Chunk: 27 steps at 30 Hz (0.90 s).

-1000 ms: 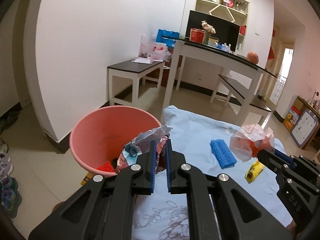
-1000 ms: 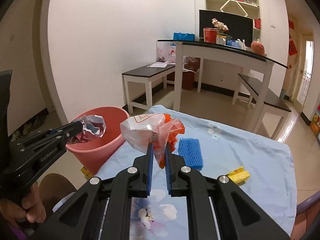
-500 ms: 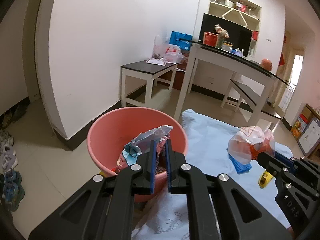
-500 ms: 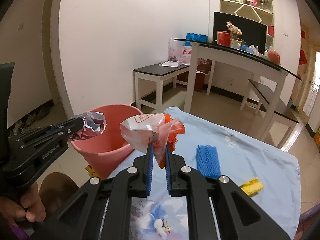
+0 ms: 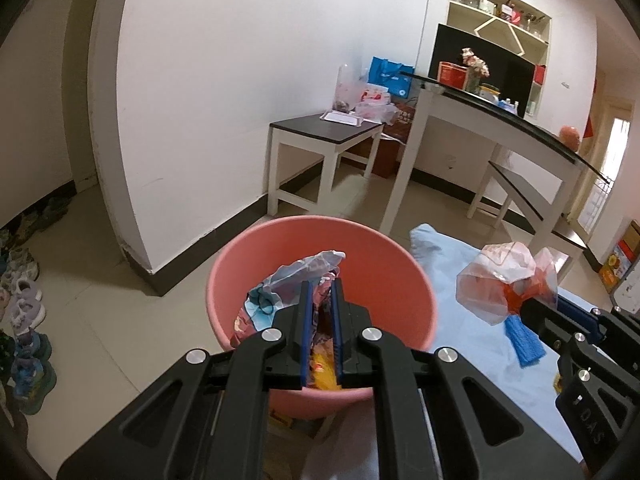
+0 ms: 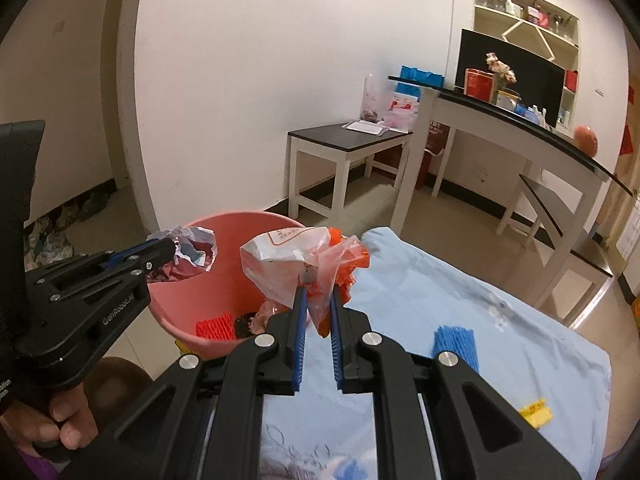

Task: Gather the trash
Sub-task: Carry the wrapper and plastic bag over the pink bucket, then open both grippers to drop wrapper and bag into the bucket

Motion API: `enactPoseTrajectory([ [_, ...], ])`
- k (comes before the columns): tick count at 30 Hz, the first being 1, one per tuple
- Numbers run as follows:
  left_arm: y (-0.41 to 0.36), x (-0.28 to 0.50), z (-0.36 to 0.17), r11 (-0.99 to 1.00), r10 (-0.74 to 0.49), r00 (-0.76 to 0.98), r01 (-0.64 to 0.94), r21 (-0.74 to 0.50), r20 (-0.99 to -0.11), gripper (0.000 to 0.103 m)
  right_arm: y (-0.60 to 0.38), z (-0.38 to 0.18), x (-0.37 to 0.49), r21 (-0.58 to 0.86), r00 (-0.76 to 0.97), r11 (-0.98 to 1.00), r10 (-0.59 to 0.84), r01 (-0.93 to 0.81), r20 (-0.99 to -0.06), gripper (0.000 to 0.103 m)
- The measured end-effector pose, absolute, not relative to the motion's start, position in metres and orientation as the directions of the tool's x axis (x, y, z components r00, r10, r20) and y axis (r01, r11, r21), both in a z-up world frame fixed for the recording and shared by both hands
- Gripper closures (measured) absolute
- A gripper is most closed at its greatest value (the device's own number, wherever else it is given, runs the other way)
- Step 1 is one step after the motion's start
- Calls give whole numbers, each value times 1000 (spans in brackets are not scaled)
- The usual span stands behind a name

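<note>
Indoors, blue-clothed table (image 6: 480, 300), tiled floor (image 5: 100, 280)

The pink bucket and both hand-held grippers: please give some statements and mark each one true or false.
1. The left hand-held gripper holds a crumpled wrapper above the pink bucket. True.
2. The right hand-held gripper is empty. False: it grips a clear plastic bag with orange inside.
3. The bucket is empty. False: trash lies inside.
4. A blue mesh piece lies on the light blue cloth. True.
</note>
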<state>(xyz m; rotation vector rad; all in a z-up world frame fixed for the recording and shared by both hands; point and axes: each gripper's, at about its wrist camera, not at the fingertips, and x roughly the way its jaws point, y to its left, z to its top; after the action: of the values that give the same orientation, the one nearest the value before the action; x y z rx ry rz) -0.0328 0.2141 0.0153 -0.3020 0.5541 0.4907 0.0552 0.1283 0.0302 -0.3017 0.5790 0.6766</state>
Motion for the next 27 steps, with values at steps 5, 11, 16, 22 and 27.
enactPoseTrajectory([
  [5, 232, -25, 9, 832, 374, 723, -538, -134, -580, 95, 150, 22, 67, -75, 613, 735, 499, -673, -613, 93],
  [11, 242, -14, -1, 836, 357, 715, -531, -135, -602, 95, 179, 9, 78, -102, 603, 723, 481, -683, -636, 93],
  [16, 249, -5, -12, 841, 336, 701, -524, -134, -629, 95, 193, 1, 84, -115, 594, 713, 470, -692, -653, 93],
  [22, 256, 1, -22, 842, 320, 690, -521, -139, -649, 95, 202, -9, 88, -123, 586, 709, 459, -695, -668, 93],
  [27, 261, 7, -27, 839, 313, 680, -525, -142, -663, 95, 207, -14, 91, -121, 580, 705, 459, -699, -673, 93],
])
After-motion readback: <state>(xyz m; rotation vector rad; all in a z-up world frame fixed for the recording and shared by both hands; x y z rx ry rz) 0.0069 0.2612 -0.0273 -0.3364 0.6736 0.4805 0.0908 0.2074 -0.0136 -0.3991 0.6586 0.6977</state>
